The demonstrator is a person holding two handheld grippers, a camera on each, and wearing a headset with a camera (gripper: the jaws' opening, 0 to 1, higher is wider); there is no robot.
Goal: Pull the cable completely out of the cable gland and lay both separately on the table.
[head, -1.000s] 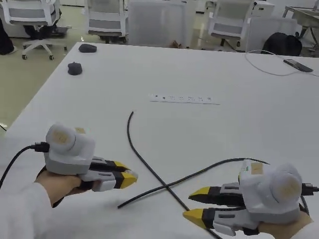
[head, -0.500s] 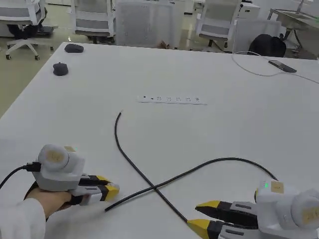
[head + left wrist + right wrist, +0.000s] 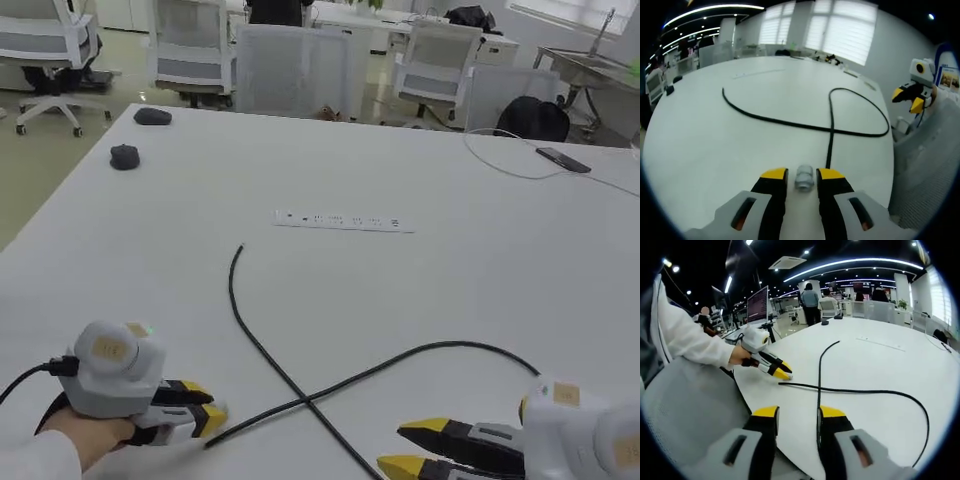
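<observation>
A long black cable (image 3: 260, 345) lies on the white table (image 3: 480, 270) and crosses over itself. In the head view my left gripper (image 3: 207, 420) rests low at the near left, close to the cable's free end. Its own view shows the left gripper (image 3: 802, 175) shut on a small grey cable gland (image 3: 804, 178), with the cable (image 3: 790, 122) ending just to the gland's right, apart from it. My right gripper (image 3: 410, 448) stands open at the near right. In its own view the right gripper (image 3: 797, 412) has the cable (image 3: 865, 391) running in beside its right finger.
A white power strip (image 3: 344, 220) lies mid-table. Two dark mice (image 3: 124, 156) (image 3: 152, 116) sit at the far left, and a phone (image 3: 562, 159) with a thin white cable (image 3: 500, 140) at the far right. Office chairs stand behind the table.
The head camera has tilted. My left gripper has sunk toward the table near the cable's free end. The right gripper has drawn back to the right, away from the cable's crossing.
</observation>
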